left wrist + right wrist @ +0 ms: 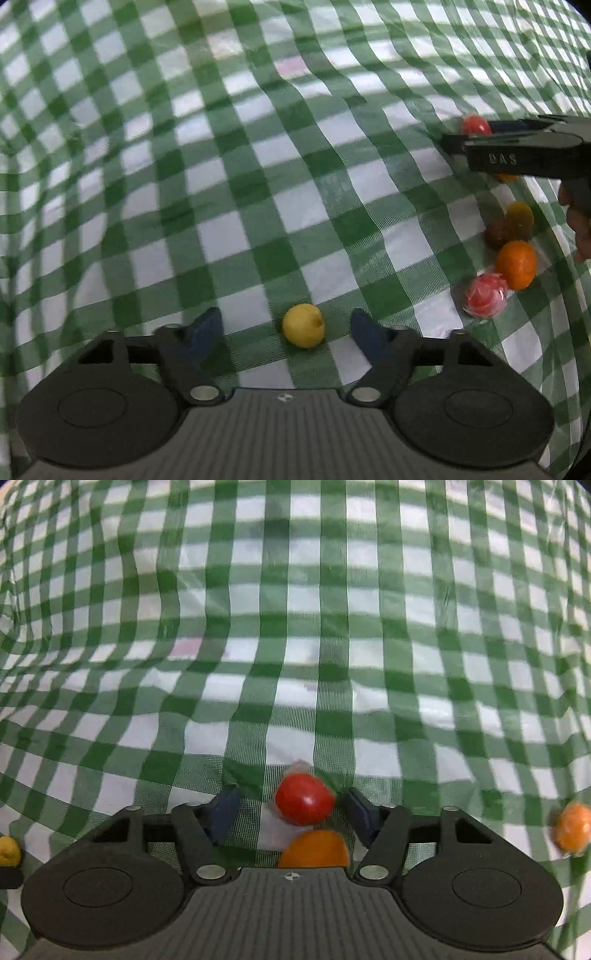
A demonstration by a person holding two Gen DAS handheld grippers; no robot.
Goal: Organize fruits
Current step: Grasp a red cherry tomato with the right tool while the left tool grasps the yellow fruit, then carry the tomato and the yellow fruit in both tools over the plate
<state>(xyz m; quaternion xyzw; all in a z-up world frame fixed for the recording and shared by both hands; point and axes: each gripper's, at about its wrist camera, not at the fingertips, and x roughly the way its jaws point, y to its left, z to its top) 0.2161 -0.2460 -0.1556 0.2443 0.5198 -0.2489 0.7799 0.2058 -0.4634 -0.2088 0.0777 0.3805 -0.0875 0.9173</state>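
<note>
A small yellow fruit (303, 325) lies on the green-and-white checked cloth (258, 166) between the fingers of my left gripper (285, 316), with a gap on each side; the gripper is open. In the right wrist view a red fruit (304, 804) in clear wrap sits between the fingers of my right gripper (291, 794), closer to the right finger, and the pads do not press on it. An orange fruit (314, 849) lies just behind it, near the gripper body. The left wrist view shows the right gripper (458, 142) from the side, beside that red fruit (476, 124).
At the right of the left wrist view lie an orange fruit (516, 264), a red wrapped fruit (484, 295) and two dark fruits (509, 223). A hand (580, 229) shows at the edge. Another orange fruit (570, 830) lies right of my right gripper. The cloth is wrinkled.
</note>
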